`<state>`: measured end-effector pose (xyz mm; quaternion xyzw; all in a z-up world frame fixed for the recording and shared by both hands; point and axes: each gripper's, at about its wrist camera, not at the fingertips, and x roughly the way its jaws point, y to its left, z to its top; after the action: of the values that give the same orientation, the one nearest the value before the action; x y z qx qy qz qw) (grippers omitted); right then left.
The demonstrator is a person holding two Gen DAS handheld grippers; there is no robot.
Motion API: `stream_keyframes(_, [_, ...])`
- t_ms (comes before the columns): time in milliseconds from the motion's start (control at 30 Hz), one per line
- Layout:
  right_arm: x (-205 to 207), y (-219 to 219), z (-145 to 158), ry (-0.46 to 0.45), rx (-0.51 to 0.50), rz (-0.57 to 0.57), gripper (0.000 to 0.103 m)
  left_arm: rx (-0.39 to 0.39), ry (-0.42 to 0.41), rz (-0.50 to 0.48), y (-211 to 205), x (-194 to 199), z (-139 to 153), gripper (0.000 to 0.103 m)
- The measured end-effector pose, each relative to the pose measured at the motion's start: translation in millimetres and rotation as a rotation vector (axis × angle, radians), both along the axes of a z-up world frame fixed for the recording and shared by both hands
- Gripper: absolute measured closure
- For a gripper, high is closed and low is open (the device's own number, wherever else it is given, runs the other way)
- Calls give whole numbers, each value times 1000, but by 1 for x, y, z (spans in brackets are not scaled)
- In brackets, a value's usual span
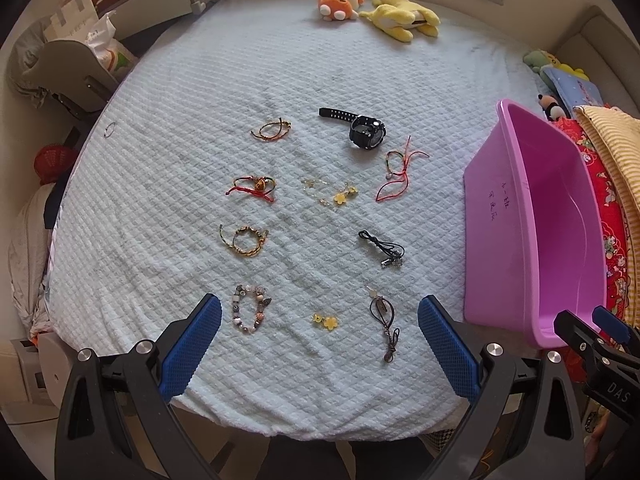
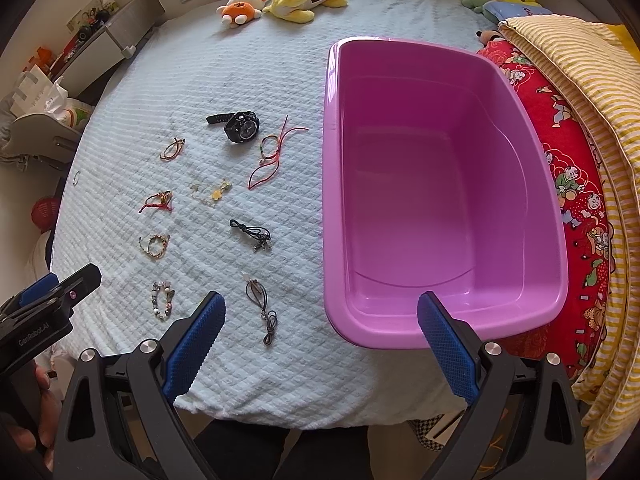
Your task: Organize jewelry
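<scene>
My left gripper (image 1: 319, 322) hovers over the bed's near edge, fingers (image 1: 192, 346) spread wide and holding nothing. My right gripper (image 2: 321, 320) does the same, straddling the near rim of the purple tub (image 2: 440, 320). "GenRobot.AI" reads on the left tool's side, "DAS" on the right's. Handwriting on the tub's outer wall (image 1: 498, 196) is too faint to read. The jewelry lies in rows on the blue blanket (image 1: 168, 92), left of the tub: a black watch (image 1: 366, 130), strap pointing toward the far left corner; a beaded bracelet (image 1: 251, 309) nearest my left fingers.
</scene>
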<state>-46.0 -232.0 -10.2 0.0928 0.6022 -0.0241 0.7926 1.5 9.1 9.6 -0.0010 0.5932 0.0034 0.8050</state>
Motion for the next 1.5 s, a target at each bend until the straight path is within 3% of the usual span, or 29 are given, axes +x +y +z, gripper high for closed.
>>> stream_keyframes(1500, [0,2,-2,4,4,-1,11,-2,3,-1,-1,0,-1,6])
